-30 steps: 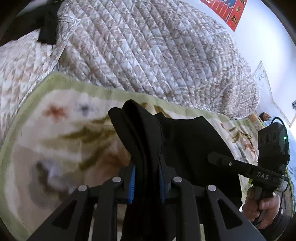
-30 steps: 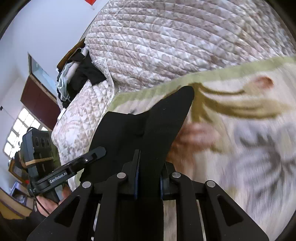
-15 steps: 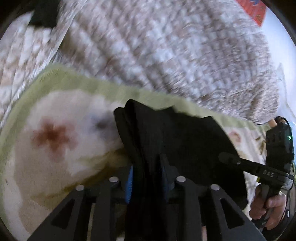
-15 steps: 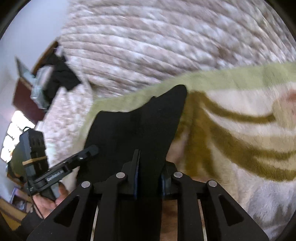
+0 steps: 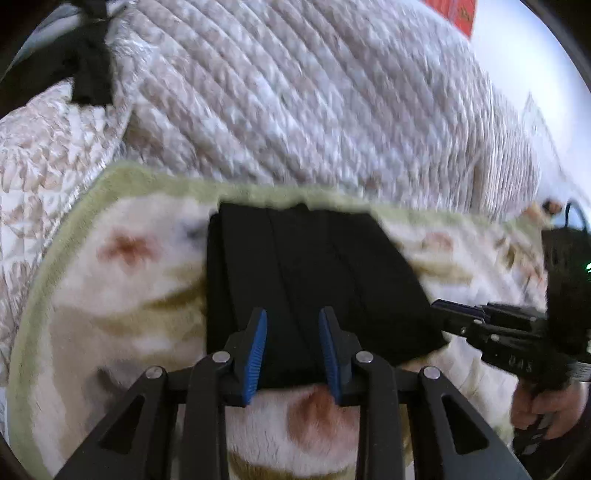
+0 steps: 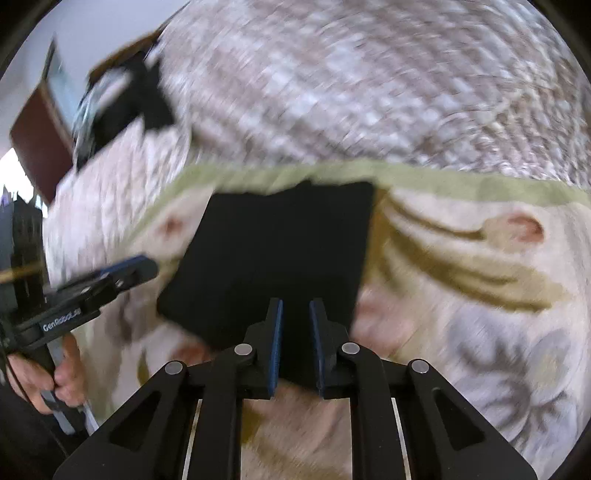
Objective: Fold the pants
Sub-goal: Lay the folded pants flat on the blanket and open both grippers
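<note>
The black pants lie folded into a flat rectangle on the floral blanket; they also show in the right wrist view. My left gripper is open, its blue pads apart over the pants' near edge, holding nothing. My right gripper is open with a narrower gap, also over the near edge, empty. Each gripper appears in the other's view: the right one beside the pants' right edge, the left one beside their left edge.
A quilted beige bedspread rises behind the blanket. A pile of dark clothes lies at the far left on the bed. A white wall with a red hanging is behind.
Both grippers held raised folds of the pants; now both have opened and let go, and the pants lie flat as a folded rectangle on the blanket.
</note>
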Tool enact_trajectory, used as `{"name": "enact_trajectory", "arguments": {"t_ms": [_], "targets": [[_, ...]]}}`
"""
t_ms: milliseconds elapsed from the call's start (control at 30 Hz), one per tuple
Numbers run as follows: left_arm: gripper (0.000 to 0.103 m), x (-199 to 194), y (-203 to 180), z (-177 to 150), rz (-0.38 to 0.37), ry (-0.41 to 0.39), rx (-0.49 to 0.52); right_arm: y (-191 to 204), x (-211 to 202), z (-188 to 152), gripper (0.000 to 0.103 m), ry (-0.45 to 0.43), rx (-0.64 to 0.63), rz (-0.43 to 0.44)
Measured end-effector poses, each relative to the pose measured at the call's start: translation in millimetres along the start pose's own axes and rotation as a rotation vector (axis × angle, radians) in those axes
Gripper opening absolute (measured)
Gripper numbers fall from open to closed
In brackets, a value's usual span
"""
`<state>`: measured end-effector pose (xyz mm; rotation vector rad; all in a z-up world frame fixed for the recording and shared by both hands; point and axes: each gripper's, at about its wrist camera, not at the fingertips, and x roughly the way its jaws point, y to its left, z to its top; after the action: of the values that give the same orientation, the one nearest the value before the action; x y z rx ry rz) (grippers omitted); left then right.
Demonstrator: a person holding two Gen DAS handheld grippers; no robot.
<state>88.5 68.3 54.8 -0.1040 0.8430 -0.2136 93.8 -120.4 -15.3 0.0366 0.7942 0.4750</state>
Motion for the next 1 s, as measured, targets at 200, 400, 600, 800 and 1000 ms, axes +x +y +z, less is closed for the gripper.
{"name": "enact_trajectory", "arguments": {"t_ms": [200,400,600,800,1000], "targets": [[0.031,13.7,7.9,-11.9,0.045,0.038,-0.020,4.3,12.4,-12.0,0.015,0.045,-0.037,-0.031],[0.031,-8.9,-1.4,-23.4,0.116,0.014,-0.034,8.5,-10.2,-17.3,0.015,0.001,-0.044,-0.039],[0.031,-26.7,-18.4,-31.1,0.133,-0.034,-0.009,23.4,-26.4,-23.8,0.015,-0.044,-0.062,-0.032],[0.031,-11.4,-23.5,-21.0,0.152,-0.027,-0.007,22.6,-12.0,-16.0,0.015,-0.058,-0.044,-0.033],[0.031,11.6,-18.9,-24.9,0.181,0.039,-0.014,10.0,12.7,-21.0,0.015,-0.001,-0.026,-0.031]]}}
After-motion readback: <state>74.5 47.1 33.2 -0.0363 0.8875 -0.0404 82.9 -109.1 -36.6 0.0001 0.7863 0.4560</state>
